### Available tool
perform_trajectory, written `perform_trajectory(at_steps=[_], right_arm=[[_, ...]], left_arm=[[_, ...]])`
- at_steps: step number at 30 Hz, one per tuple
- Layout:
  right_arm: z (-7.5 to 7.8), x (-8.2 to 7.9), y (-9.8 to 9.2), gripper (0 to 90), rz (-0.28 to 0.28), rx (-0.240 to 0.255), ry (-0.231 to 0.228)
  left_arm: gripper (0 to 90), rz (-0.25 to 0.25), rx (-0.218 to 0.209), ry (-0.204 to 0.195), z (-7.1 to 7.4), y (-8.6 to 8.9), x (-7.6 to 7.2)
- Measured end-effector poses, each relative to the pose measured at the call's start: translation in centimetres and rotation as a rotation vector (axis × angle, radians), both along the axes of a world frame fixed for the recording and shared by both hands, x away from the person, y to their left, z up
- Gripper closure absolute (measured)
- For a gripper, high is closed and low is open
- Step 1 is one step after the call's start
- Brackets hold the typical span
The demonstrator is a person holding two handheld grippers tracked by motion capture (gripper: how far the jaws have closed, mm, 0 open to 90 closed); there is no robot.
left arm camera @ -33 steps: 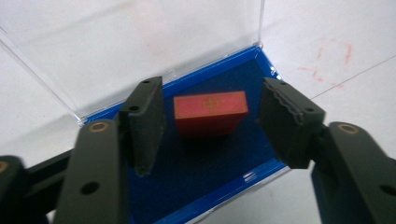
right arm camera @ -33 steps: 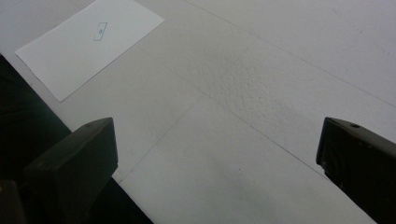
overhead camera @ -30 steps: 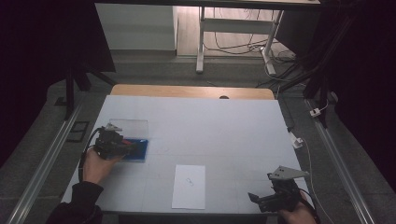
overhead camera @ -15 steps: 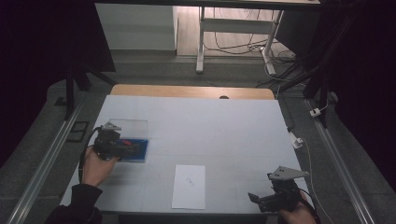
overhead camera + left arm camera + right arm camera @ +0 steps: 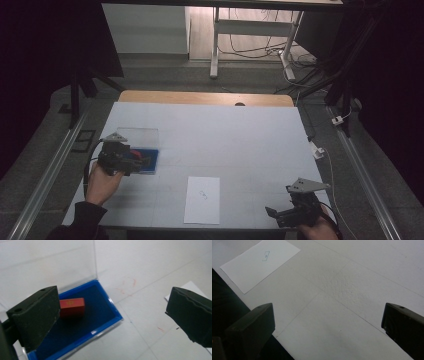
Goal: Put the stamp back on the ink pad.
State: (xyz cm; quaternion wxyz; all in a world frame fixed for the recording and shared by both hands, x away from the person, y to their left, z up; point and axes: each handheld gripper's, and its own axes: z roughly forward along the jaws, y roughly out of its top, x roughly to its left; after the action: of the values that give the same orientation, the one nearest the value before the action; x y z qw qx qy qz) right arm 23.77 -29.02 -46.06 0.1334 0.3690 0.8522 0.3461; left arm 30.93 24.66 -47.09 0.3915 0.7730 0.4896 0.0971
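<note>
Your white worktop [image 5: 225, 135] carries a blue tray [image 5: 150, 161] with a clear upright lid [image 5: 140, 135] near its left edge, and a sheet of paper [image 5: 202, 199] with a small printed mark lies flat near the front edge, well apart from the tray. In your left gripper view the tray [image 5: 95, 315] sits below and between the fingers, its clear lid [image 5: 50, 267] standing up along the far side, and a corner of the paper [image 5: 192, 287] peeks out beyond the right finger. Your left gripper [image 5: 131, 161] hangs over the tray's left part; its fingers [image 5: 37, 315] have just been opening and now stand wide apart, with nothing pressed between them. The small red block [image 5: 72, 307] lies inside the tray on the blue lining, close to the lid side; it shows just beside the inner edge of your left finger, partly hidden behind it, and well apart from the right finger. Whether that finger touches the block you cannot tell from this angle. Your right gripper [image 5: 287, 212] sits at the front right corner of the worktop, its fingers [image 5: 252, 327] spread wide over bare surface with nothing between them, and the paper [image 5: 259, 262] lies off ahead to their left.
</note>
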Motion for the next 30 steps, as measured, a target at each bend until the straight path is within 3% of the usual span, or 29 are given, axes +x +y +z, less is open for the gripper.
perform_trajectory(at_steps=[15,30], right_arm=[[0.0,0.0,0.0,0.0,0.002,0.003,0.002],[0.0,0.1,0.0,0.0,0.001,0.002,0.003]], left_arm=[[0.0,-0.078,-0.008,-0.024,1.5,-1.5,-3.4],[0.0,-0.081,-0.037,-0.058,2.0,-1.1,-7.2]])
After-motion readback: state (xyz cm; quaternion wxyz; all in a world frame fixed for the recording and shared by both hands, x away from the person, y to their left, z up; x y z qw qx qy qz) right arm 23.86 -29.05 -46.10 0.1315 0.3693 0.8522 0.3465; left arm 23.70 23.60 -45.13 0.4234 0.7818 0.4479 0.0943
